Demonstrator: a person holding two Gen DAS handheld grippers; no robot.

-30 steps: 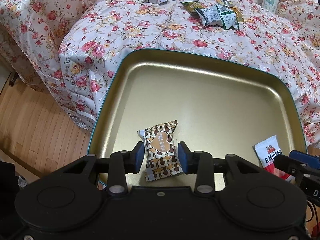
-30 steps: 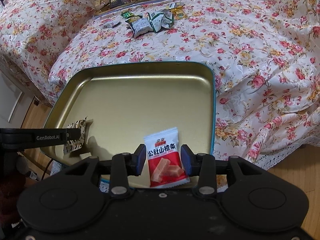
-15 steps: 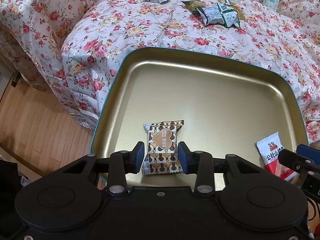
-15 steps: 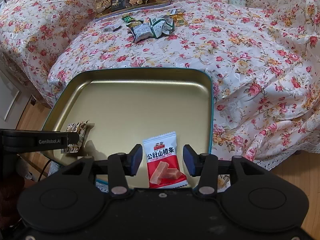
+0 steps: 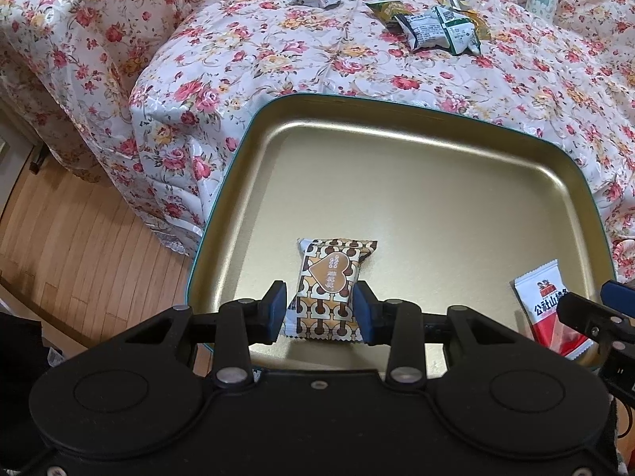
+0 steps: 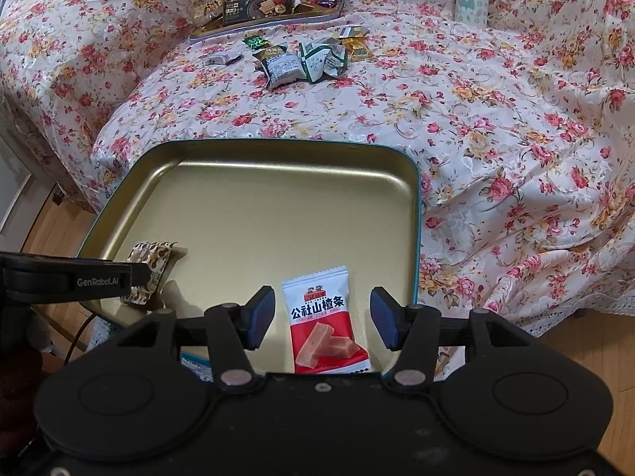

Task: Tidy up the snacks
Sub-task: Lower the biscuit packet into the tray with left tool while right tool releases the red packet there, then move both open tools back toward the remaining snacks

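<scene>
Snacks first: you've got two of them in the gold tray (image 5: 397,182), both at its near edge. Brown heart-print packet (image 5: 331,287) sits low centre of the left wrist view, between the left gripper (image 5: 319,313) pads; pads look to be touching its sides w/ the packet resting on the tray floor, so you're holding it where it's meant to land. Red-and-white packet (image 6: 323,319) lies flat on the tray, low centre of the right wrist view. Right gripper (image 6: 322,319) has just been opening; jaws now stand wide, clear gap each side, nothing gripped, packet between them but free. Reads as a drop-off done on the right, pending on the left.

Loose snacks (image 6: 305,61) remain on the floral-covered bench (image 6: 496,119), upper centre of frame, just below a second, already filled tray (image 6: 270,10). Prob. next pickups.
</scene>
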